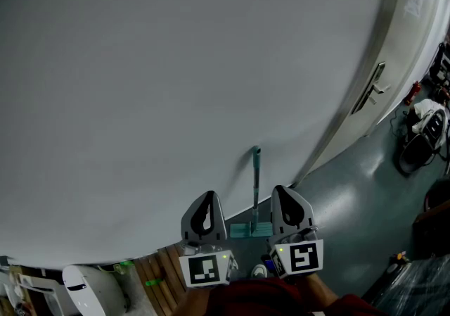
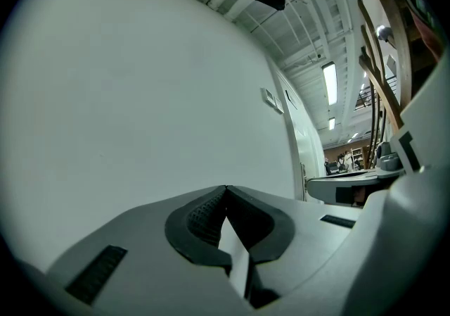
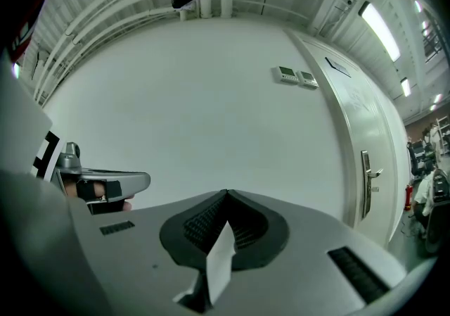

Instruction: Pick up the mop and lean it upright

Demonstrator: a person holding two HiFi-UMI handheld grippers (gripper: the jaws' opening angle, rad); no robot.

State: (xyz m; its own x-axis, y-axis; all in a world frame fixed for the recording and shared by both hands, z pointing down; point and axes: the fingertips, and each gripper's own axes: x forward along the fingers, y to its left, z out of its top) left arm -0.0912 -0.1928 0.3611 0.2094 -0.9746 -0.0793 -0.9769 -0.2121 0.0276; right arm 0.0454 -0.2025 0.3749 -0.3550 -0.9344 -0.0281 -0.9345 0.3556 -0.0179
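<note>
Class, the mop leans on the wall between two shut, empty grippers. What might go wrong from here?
1. The mop stands nearly upright against a smooth wall on a glossy floor; it may slide sideways and fall.
2. The left gripper and right gripper closely flank its head; either could knock it when moving.

Your mop (image 1: 256,191) stands upright: its slim teal handle leans against the white wall (image 1: 176,82), and its flat teal head rests on the floor (image 1: 351,216) at the wall's foot.
</note>
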